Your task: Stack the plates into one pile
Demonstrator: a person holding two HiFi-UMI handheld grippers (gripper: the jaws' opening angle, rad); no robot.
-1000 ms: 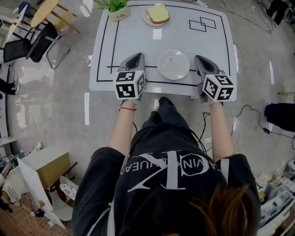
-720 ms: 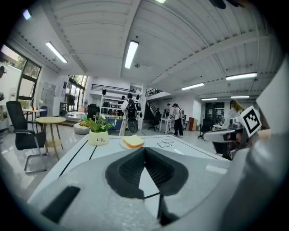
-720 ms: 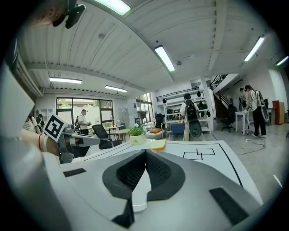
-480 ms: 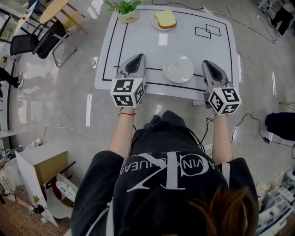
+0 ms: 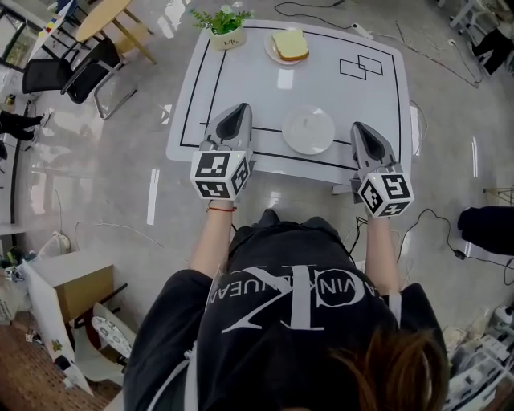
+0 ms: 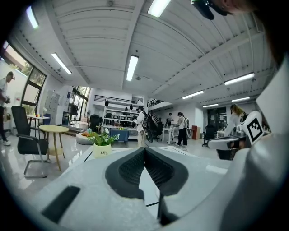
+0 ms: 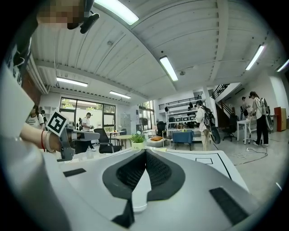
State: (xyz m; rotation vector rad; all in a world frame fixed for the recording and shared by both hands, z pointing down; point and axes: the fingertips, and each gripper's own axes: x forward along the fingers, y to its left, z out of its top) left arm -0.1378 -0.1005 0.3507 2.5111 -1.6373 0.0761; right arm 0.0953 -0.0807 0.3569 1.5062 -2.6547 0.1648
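An empty white plate lies near the front of the white table. A second plate at the far edge carries a slice of bread. My left gripper hovers left of the empty plate, jaws shut with nothing between them. My right gripper hovers to the plate's right, also shut and empty. In the left gripper view the left gripper's pads meet, and the right gripper's do the same in the right gripper view. Both point almost level across the table.
A potted plant stands at the table's far left corner. Black lines are marked on the tabletop. Chairs and a wooden table stand to the left. Cables lie on the floor at right. People stand far off.
Both grippers have lifted a little and tilted closer to level, still flanking the empty plate. The plates have not moved.
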